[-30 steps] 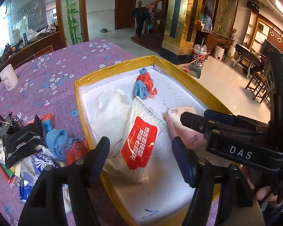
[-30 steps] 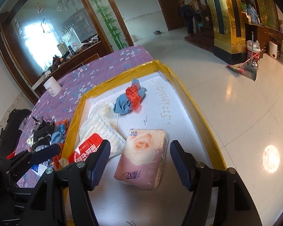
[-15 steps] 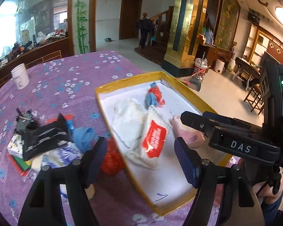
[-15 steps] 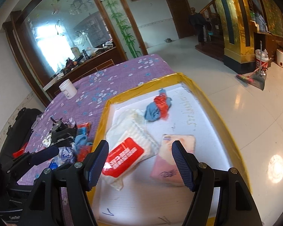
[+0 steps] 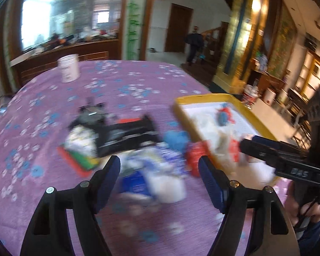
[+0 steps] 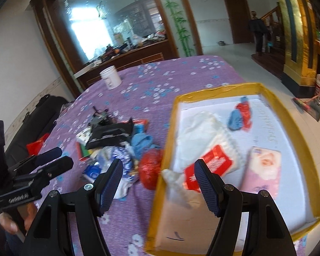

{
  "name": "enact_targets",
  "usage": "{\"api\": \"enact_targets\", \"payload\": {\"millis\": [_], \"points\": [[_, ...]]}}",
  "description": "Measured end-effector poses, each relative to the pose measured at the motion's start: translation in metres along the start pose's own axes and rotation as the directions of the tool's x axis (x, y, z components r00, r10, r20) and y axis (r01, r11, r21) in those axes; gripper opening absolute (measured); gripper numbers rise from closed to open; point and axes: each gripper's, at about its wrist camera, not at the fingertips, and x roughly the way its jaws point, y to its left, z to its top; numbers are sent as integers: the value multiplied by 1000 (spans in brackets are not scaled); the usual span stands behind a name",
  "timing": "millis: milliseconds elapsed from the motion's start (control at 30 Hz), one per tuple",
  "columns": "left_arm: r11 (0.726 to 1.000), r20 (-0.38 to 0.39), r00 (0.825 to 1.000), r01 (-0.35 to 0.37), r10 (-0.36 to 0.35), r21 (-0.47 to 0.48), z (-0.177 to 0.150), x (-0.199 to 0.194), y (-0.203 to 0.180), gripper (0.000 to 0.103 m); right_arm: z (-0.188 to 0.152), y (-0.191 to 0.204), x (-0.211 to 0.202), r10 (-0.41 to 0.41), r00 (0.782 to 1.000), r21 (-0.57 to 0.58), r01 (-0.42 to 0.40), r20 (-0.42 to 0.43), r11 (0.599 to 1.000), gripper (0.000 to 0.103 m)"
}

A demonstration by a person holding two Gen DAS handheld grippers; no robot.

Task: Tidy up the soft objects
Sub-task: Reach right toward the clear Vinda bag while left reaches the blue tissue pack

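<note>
Blue ribbed pads line both pairs of jaws, and both stand wide with nothing between them; those of the left gripper (image 5: 159, 175) have just been opening further. Straight ahead of it, just beyond the pads, lies the blurred heap of soft packets (image 5: 153, 175), white and blue wrappers with a red ball (image 5: 195, 157) at its right edge and a blue cloth (image 5: 177, 138) behind, so the left hand looks the nearer to the pile. The right gripper (image 6: 157, 179) straddles the near rim of the yellow-edged tray (image 6: 296, 132), which holds a red-labelled white pack (image 6: 211, 162), a pink tissue pack (image 6: 264, 170) whose long side runs away from the jaws, and a small blue-and-red bundle (image 6: 239, 117). A black pouch (image 5: 125, 134) lies behind the heap. The worktop wears a purple flowered cloth (image 5: 117, 85) with a white tub (image 5: 69, 68) at its far side. Beyond are a tiled floor, a gold pillar and a person by a far doorway.
</note>
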Motion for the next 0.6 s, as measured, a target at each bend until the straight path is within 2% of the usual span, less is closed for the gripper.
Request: {"api": "enact_targets", "payload": {"millis": [100,333,433,533,600], "points": [[996,-13,999,-41,40,-74,-10,0,40,75,-1,19,17,59,997,-20,-60,-46,998,74],[976,-49,997,-74,66,-206,-29,9,97,75,-1,70,61,95,986,-105,-110,-138,988,74],[971,-49,997,-72,62,-230,-33,11,107,75,3,86,84,54,983,-137,-78,-173,987,74],[969,-41,997,-67,59,-237,-36,8,112,75,5,93,112,-49,977,-162,15,-209,987,74],[969,-33,997,-75,69,-236,-37,4,115,75,3,91,125,-46,971,-132,16,-233,991,74]]}}
